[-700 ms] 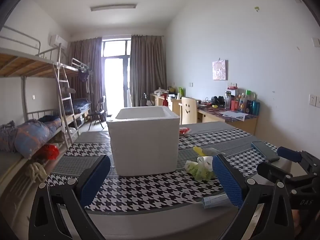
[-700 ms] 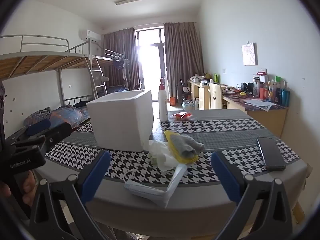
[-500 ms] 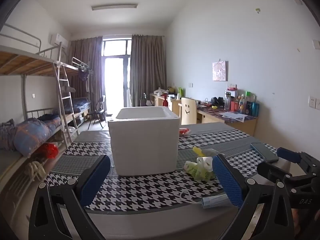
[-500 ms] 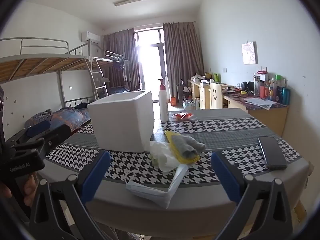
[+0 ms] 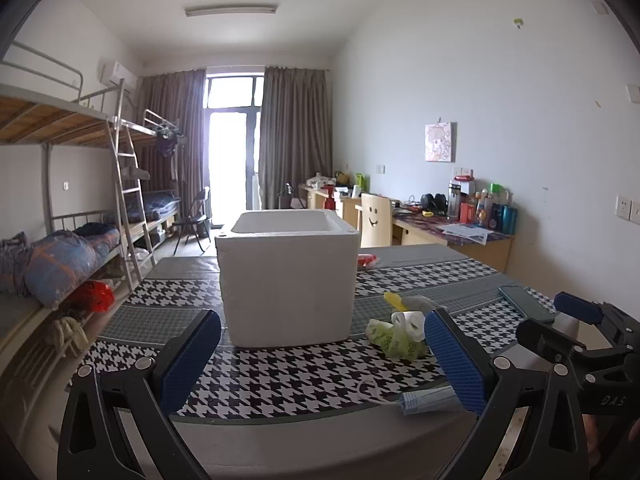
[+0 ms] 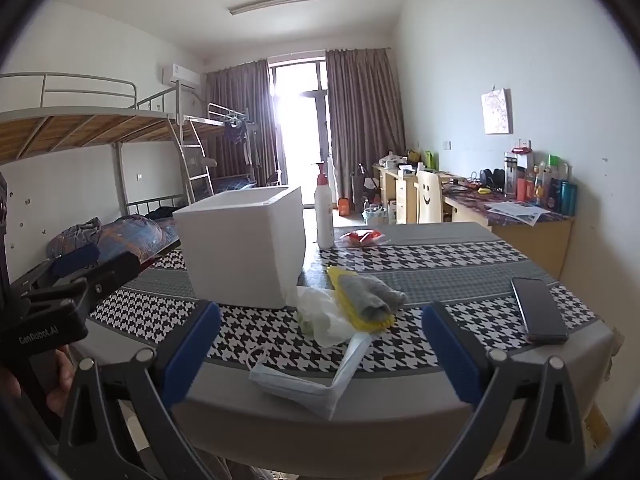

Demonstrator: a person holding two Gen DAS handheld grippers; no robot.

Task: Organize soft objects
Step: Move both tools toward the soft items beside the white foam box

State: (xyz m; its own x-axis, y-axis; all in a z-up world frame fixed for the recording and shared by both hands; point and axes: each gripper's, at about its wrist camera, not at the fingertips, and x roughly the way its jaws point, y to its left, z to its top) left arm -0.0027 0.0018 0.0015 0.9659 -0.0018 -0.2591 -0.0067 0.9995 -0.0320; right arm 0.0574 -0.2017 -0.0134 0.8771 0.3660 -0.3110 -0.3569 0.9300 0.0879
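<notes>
Both tools, left tool (image 5: 322,354) and right tool (image 6: 320,348), are spread empty; the pale blue face mask (image 6: 308,380) is lined up for the white foam box (image 6: 244,248).

Daylit room ahead of my grippers, glass door (image 6: 298,128) blown out with glare, ceiling lamp (image 5: 231,9) unlit, focus sharp, fisheye bending and dark vignette at my edges.

phone (image 6: 538,310) near table edge, pump bottle (image 6: 324,210) beside red dish (image 6: 362,237).
</notes>
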